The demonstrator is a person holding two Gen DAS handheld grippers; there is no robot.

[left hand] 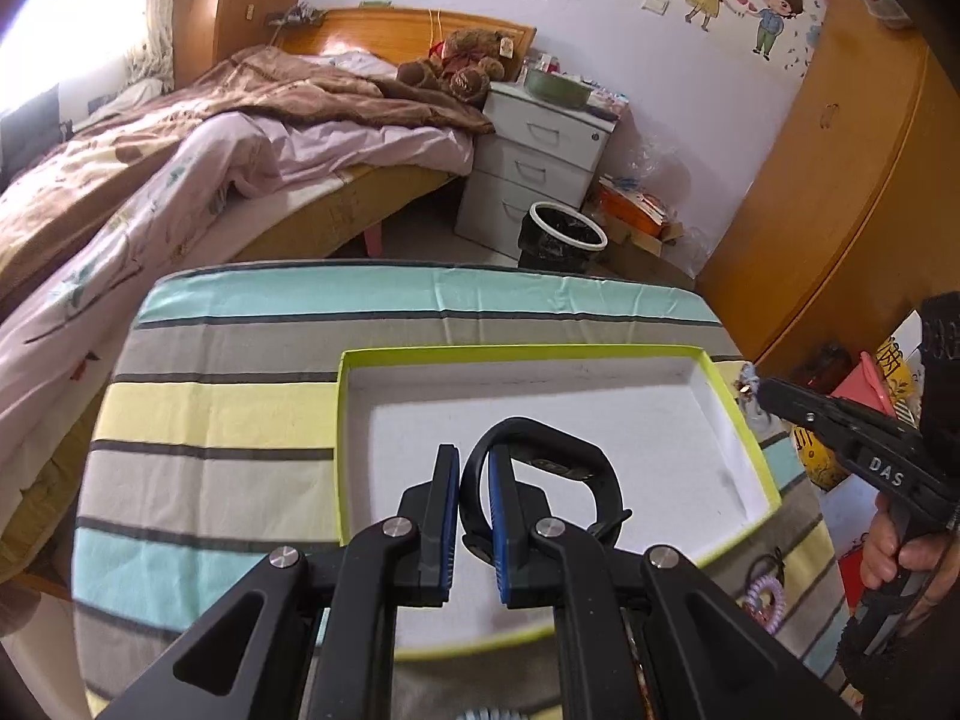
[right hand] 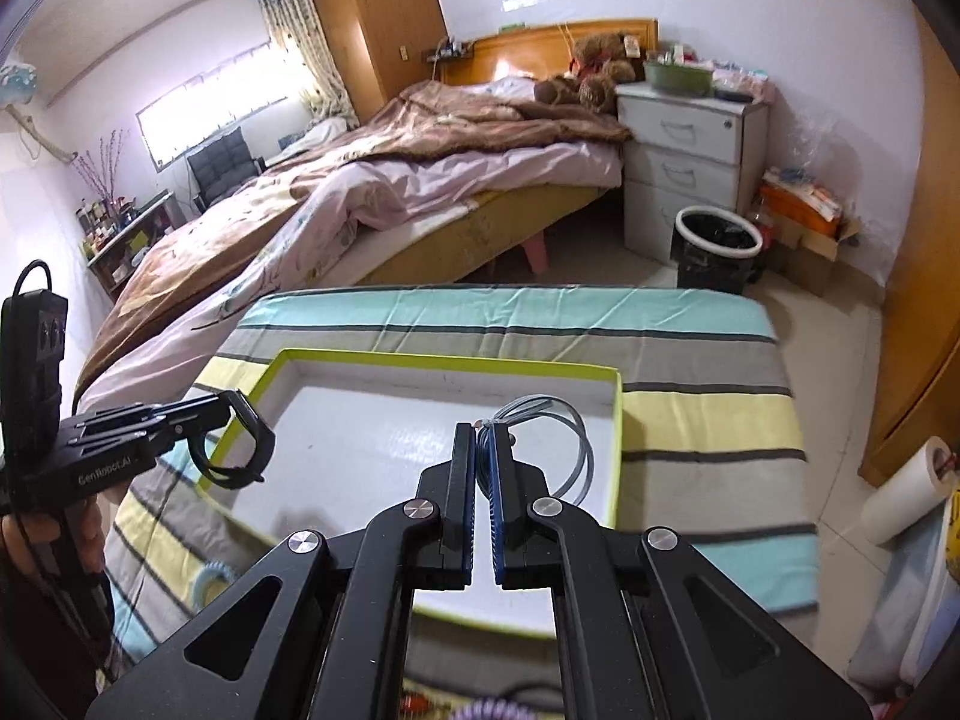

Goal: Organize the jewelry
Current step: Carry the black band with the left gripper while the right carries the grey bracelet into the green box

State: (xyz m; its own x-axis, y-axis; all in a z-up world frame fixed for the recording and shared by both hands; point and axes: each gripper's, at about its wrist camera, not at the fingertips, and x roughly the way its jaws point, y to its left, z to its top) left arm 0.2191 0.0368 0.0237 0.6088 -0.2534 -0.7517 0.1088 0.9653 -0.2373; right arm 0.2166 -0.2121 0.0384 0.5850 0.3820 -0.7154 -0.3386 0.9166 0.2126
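A shallow white tray with a lime-green rim point(left hand: 741, 420) point(right hand: 618, 438) lies on a striped cloth. My left gripper point(left hand: 474, 468) is shut on a black wristband point(left hand: 576, 450) and holds it over the tray; it also shows in the right wrist view point(right hand: 231, 420), wristband point(right hand: 252, 450) hanging at the tray's left edge. My right gripper point(right hand: 483, 438) is shut on a thin grey cord necklace point(right hand: 576, 438), which loops over the tray's right part. In the left wrist view the right gripper point(left hand: 759, 387) holds a small shiny piece at the tray's right rim.
Coiled hair ties lie on the cloth: a purple one point(left hand: 765, 597) right of the tray, a teal one point(right hand: 207, 582) near its front left corner. A bed point(right hand: 390, 192), white drawers point(right hand: 684, 168), a black bin point(right hand: 717, 249) and a paper roll point(right hand: 906, 495) stand around.
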